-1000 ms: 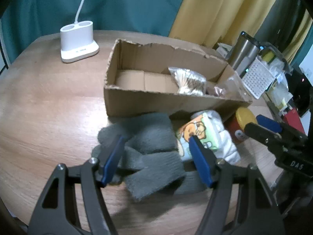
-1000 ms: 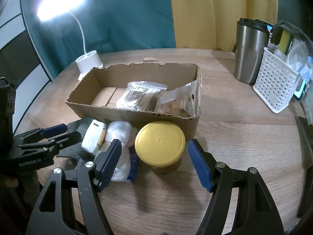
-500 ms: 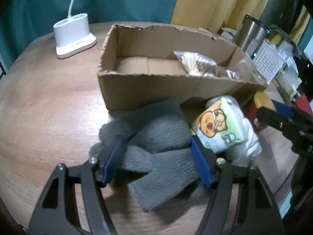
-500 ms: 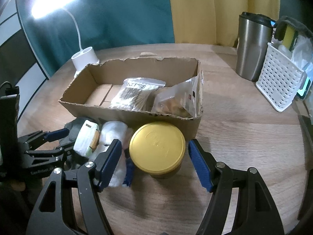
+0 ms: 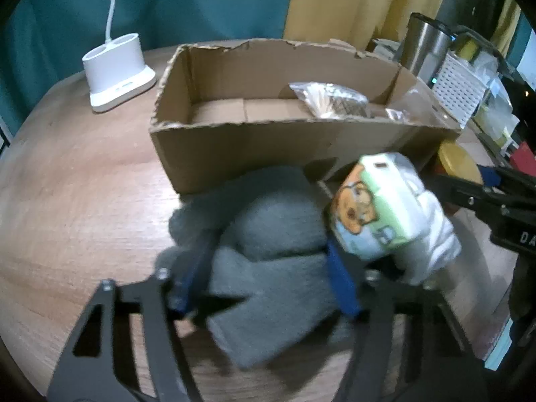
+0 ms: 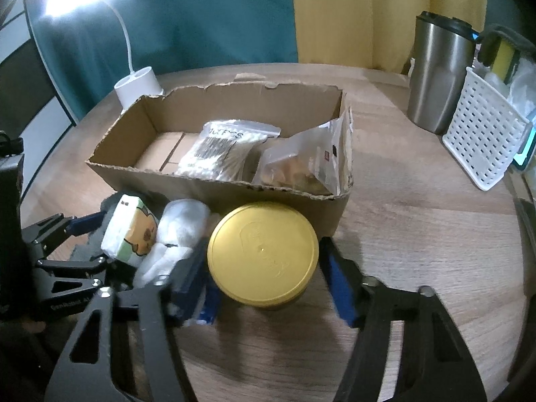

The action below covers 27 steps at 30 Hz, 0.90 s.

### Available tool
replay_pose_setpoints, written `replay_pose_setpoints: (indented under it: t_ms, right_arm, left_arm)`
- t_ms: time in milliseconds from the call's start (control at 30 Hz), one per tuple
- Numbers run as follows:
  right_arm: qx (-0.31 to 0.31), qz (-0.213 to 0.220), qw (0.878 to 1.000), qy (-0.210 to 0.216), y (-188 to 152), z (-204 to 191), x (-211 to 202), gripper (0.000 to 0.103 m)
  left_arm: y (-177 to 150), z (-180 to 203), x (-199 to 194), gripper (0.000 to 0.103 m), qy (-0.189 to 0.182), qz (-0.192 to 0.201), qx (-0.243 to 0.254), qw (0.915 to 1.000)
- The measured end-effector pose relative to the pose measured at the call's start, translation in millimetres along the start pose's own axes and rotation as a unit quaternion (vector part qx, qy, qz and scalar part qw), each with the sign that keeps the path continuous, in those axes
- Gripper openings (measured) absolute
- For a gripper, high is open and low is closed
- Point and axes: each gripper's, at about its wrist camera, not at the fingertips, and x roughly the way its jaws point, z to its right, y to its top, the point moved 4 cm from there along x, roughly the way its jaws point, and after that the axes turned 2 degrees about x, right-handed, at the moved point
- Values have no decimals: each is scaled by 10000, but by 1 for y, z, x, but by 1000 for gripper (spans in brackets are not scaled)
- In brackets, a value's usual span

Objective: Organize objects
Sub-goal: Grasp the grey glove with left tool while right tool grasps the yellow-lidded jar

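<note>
Left wrist view: left hand-held gripper [image 5: 268, 271] has just been closing; jaws now bracket the grey gloves [image 5: 271, 254] on the table [image 5: 83, 201], pads look pressed into the knit, though blur leaves it short of certain.
Right wrist view: right hand-held gripper [image 6: 264, 278] has also just been closing around the gold-lidded jar [image 6: 263, 254]; a sliver of gap on the right side, so not yet clamped.
Targets: both lie just in front of the cardboard box [image 6: 214, 181].
Compared with a second ago: both jaws narrower, objects unmoved.
Reading: two grasps forming; lift into the box likely follows.
</note>
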Motion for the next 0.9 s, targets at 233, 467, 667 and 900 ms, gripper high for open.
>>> replay_pose_setpoints:
  t_ms: [233,467,667,900]
  right_arm:
    - [-34,32,10000,5,-2,-1,-1,61]
    - [-75,157,9998,-3,0,-4,-11,61]
    - [-111,247,9996,19,1,-8,-21,61]
    - [-145,371,9992,19,3,-9,-34,61]
  left_arm:
    - [-1,-1,-5,51,-120,0,-37,9999]
    - [-3,-7,-20,50,-157,126,-156,9997]
    - [0,-8,-36,50,-135,296,-194,9993]
    - [5,-6,-52,50,-142,474,-223,9985]
